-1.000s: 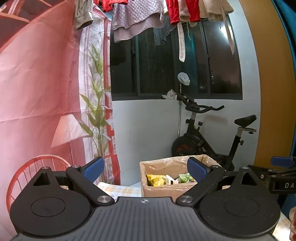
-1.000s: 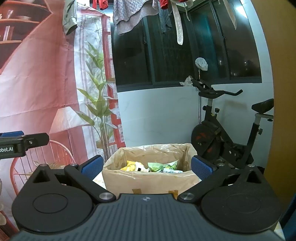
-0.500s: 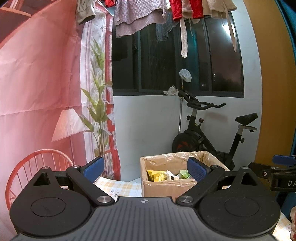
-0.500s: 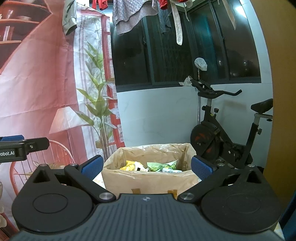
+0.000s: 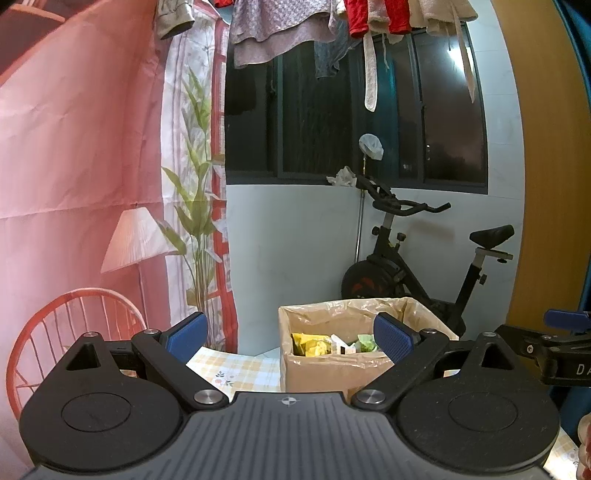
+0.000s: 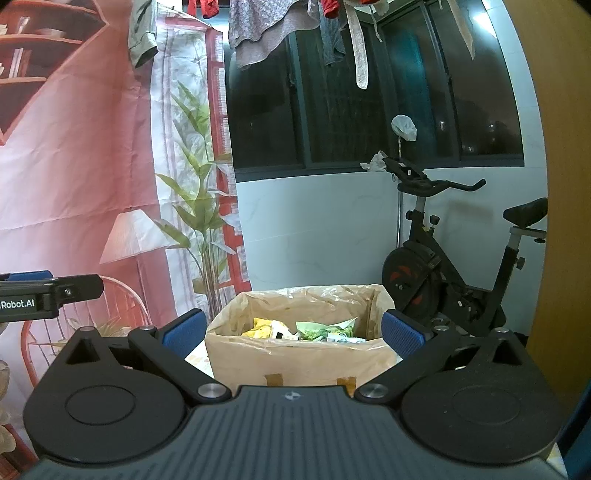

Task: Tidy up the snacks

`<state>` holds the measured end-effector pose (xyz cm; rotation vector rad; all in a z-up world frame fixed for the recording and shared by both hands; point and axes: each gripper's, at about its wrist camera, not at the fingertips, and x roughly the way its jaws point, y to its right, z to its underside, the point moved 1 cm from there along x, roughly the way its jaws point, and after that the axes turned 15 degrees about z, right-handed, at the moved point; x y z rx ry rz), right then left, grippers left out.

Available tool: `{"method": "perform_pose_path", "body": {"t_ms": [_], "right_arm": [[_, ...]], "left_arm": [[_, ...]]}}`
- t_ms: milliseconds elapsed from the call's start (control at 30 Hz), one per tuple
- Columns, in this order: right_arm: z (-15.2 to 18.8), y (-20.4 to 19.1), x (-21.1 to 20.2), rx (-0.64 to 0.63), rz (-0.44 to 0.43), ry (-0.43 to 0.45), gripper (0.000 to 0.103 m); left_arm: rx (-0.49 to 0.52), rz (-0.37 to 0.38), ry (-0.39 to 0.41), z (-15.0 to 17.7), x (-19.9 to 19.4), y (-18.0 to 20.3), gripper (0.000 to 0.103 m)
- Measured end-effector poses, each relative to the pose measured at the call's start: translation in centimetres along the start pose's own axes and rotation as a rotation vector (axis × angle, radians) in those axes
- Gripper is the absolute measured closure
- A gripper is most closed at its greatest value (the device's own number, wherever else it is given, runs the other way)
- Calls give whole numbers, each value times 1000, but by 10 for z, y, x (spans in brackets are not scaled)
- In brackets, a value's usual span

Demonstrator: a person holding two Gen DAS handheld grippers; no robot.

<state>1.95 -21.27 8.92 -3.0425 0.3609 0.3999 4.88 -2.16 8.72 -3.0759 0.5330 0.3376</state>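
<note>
A cardboard box point(image 5: 317, 376) lined with clear plastic stands on a checked tablecloth point(image 5: 236, 373) and holds yellow and green snack packets point(image 5: 314, 341). It also shows in the right wrist view point(image 6: 295, 365), with the snack packets point(image 6: 317, 330) inside. My left gripper point(image 5: 288, 334) is open and empty, in front of the box and left of its middle. My right gripper point(image 6: 293, 332) is open and empty, facing the box straight on. The right gripper's finger shows at the right edge of the left wrist view point(image 5: 554, 347).
An exercise bike point(image 5: 413, 273) stands behind the box against a white wall below dark windows. Clothes point(image 5: 332, 29) hang overhead. A pink printed backdrop point(image 5: 74, 184) covers the left side. A yellow-brown panel point(image 5: 550, 184) stands at the right.
The left gripper has tilted or sunk slightly, so the box and room sit lower in its view. The right gripper has barely moved. Both stay open.
</note>
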Motion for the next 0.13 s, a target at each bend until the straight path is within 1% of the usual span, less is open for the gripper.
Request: {"method": "perform_pose_path", "body": {"t_ms": [133], "right_arm": [[0, -1, 0, -1, 0, -1, 0]], "left_arm": [[1, 3, 4, 1, -1, 1, 5]]}}
